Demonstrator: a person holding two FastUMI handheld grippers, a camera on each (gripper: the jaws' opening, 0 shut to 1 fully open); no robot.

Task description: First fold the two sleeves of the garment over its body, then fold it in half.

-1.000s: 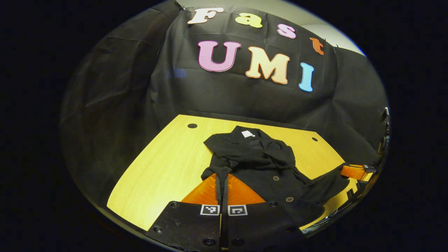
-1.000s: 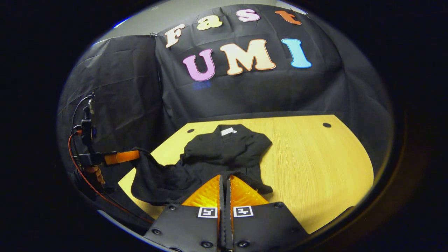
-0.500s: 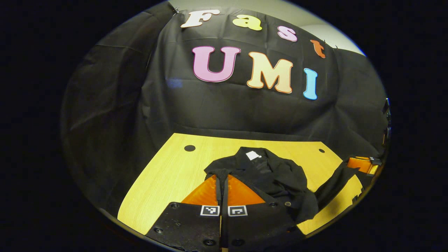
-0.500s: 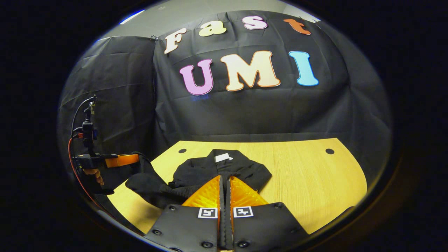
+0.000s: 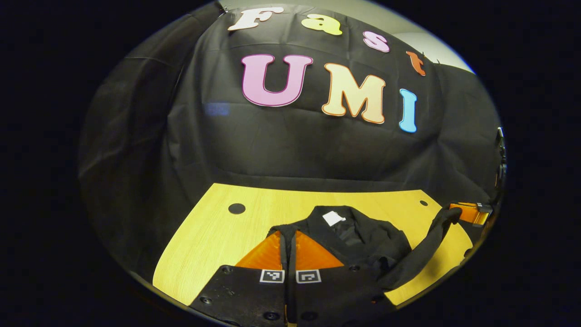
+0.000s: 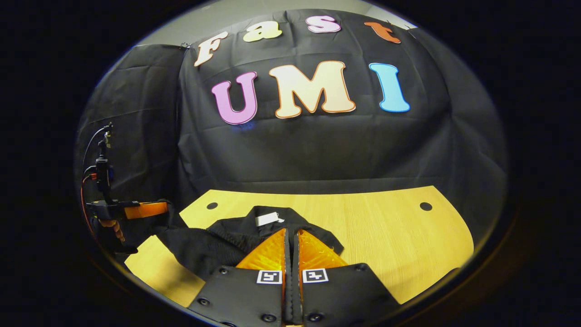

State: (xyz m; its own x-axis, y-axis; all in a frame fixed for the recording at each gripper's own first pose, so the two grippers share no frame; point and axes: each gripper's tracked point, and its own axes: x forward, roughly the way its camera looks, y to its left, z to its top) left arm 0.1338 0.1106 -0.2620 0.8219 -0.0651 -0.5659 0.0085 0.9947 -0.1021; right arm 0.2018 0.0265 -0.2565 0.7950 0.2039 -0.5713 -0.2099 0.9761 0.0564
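Left gripper view: the left gripper had its 2 fingers pressed together on a fold of the black garment, at the near left edge of the cloth. The garment lay bunched on the yellow table, collar and white label facing up toward the far side. A strip of the cloth ran up off the heap to the right gripper, seen at the right edge of the view, fingers clamped on the fabric end.

Right gripper view: the right gripper had both fingers closed together with black cloth caught at the tips. The garment sat on the table's left half, label uppermost. The left gripper was at the far left, held by a hand, with cloth draped from its fingers down to the heap. 2 dark round holes marked the table's far corners.
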